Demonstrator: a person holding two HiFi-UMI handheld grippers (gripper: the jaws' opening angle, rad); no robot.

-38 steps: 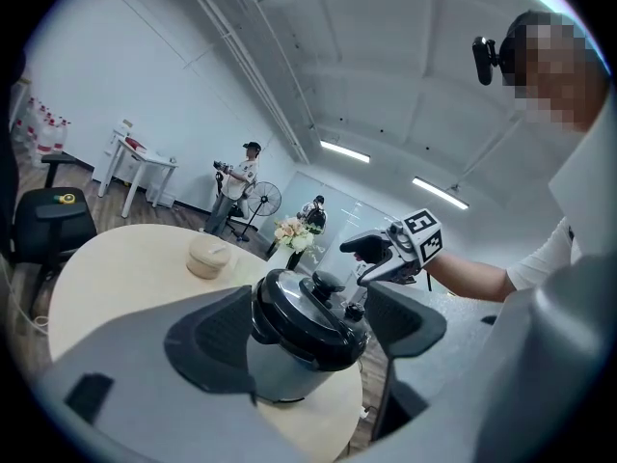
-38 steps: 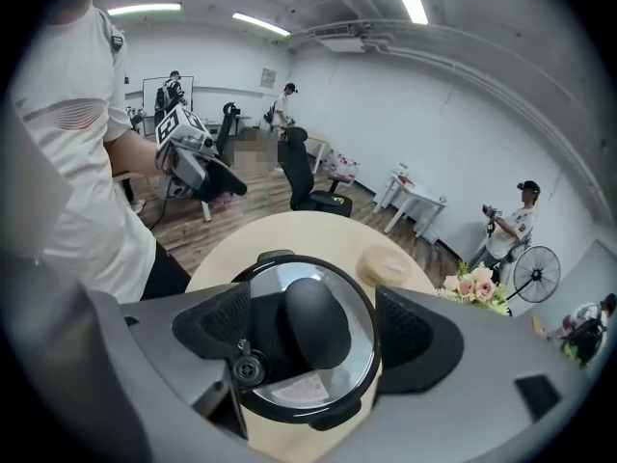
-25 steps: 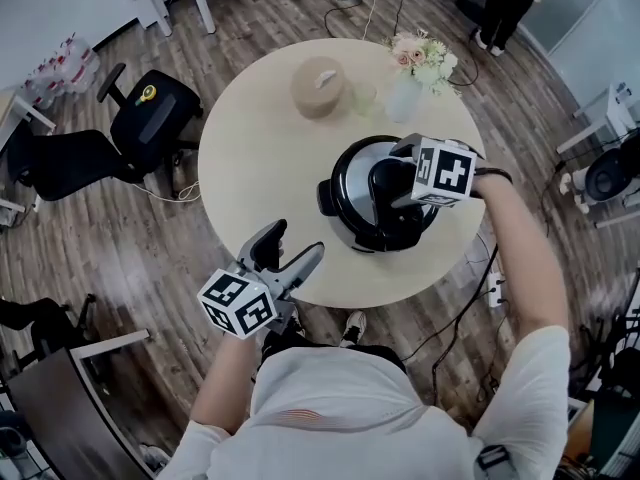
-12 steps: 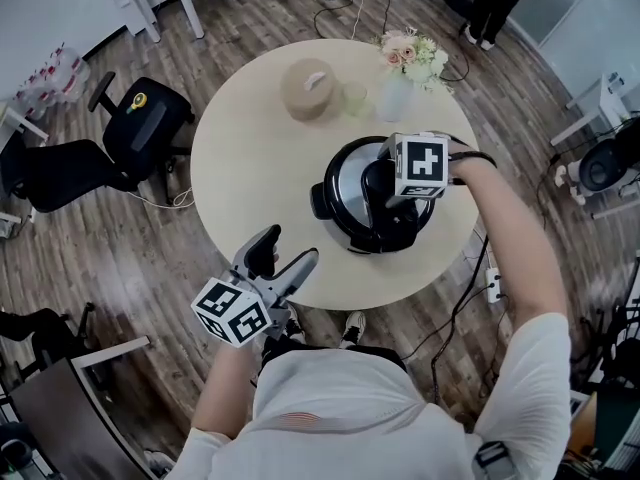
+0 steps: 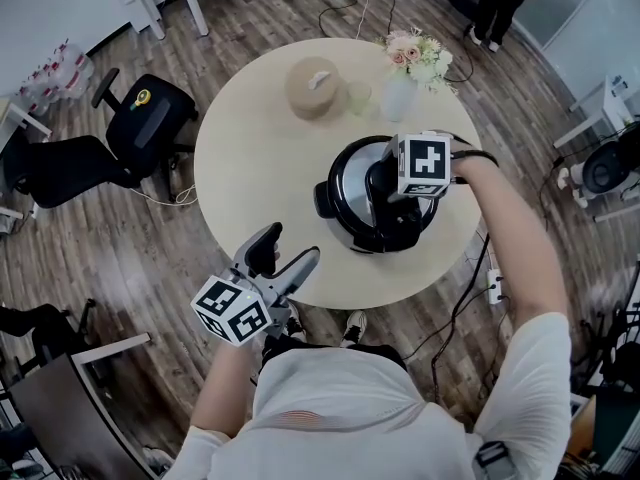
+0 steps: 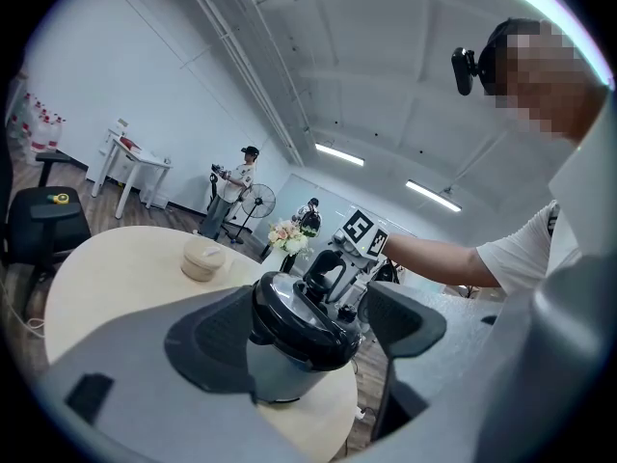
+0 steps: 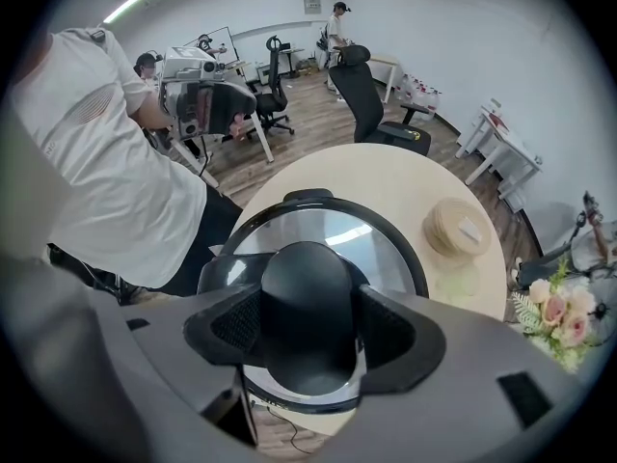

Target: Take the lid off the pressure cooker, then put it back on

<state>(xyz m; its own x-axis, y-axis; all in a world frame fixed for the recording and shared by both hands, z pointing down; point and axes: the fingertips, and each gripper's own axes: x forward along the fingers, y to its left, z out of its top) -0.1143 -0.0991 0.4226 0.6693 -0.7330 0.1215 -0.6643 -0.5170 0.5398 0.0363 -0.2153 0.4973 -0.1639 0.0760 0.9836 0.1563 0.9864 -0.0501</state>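
Note:
The pressure cooker [image 5: 345,193] stands on the right side of the round table [image 5: 250,158], with its steel and black lid [image 7: 381,234] on it. My right gripper [image 5: 392,190] points straight down over the lid. Its jaws have just been closing, and the pads now press on both sides of the black lid handle [image 7: 308,292]. My left gripper [image 5: 290,248] hovers open at the table's near edge with nothing between its fingers. In the left gripper view the left gripper [image 6: 308,326] points level at the cooker [image 6: 289,369], well short of it.
At the table's far side stand a beige lidded container [image 5: 315,86], a small glass [image 5: 358,97] and a vase of flowers [image 5: 412,63]. A black office chair [image 5: 140,123] is left of the table. Cables lie on the wood floor.
The right gripper's marker cube has tilted from slanted to squarer over the lid, and the gripper sits lower on the handle. The left gripper stays where it was.

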